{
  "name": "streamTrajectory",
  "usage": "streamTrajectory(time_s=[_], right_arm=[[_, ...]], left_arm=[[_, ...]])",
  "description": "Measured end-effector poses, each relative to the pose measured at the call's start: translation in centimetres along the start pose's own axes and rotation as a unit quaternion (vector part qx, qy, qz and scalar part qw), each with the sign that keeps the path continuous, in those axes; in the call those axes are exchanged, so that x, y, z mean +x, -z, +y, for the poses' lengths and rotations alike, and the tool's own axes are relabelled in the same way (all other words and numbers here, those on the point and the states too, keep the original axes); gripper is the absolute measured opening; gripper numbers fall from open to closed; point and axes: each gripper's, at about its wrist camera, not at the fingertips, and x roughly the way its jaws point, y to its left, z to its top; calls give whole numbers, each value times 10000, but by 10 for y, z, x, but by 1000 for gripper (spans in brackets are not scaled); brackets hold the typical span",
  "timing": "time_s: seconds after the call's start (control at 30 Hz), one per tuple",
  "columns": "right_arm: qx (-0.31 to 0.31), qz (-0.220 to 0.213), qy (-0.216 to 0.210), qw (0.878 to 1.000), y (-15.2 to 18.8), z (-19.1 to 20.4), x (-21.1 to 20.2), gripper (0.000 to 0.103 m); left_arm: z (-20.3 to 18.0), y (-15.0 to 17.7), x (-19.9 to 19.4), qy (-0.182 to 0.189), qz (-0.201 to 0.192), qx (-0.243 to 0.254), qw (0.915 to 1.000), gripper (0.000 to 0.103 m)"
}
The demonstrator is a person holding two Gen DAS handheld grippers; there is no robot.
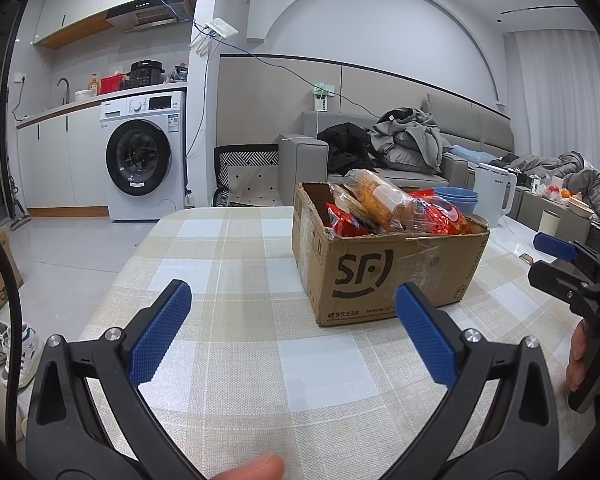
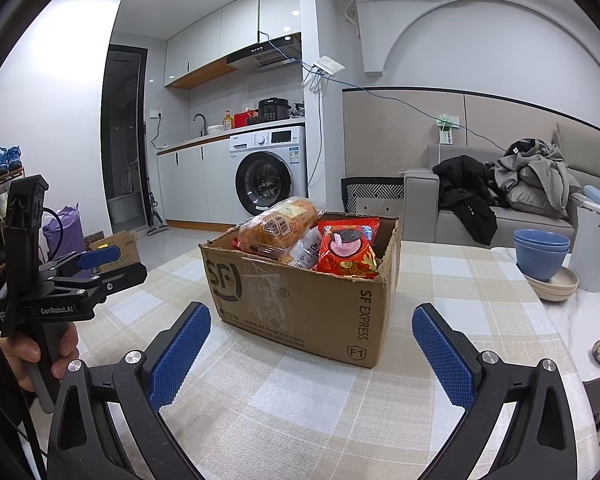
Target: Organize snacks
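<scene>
Two grippers are held above the counter [image 1: 240, 360], which wears a checked cloth, and both face one cardboard box [image 2: 300, 300] printed with "SF". The left gripper [image 1: 292, 328] has its blue fingers [image 1: 160, 332] spread wide with nothing between them. The right gripper [image 2: 312, 352] also has its fingers [image 2: 444, 356] wide apart and holds nothing. The box stands on the counter toward its far edge, with its flaps up. Inside it are the snacks: a bread loaf in clear wrap [image 2: 278, 226] lies on top and rises above the box rim, and beside it a red snack bag [image 2: 348, 250] leans against the box wall. Near the counter's far right corner, a stack of blue bowls [image 2: 540, 254] sits on a beige plate [image 2: 556, 286], just beside a white kettle [image 2: 594, 248]. A person's hand [image 2: 32, 352] grips the left handle.
</scene>
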Motion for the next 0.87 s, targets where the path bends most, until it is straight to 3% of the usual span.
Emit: streamTrajectory(time_s=[0.87], right_arm=[[-6, 6, 3, 10000, -1, 0, 0, 103]], left_arm=[[3, 0, -2, -8, -50, -12, 10000, 102]])
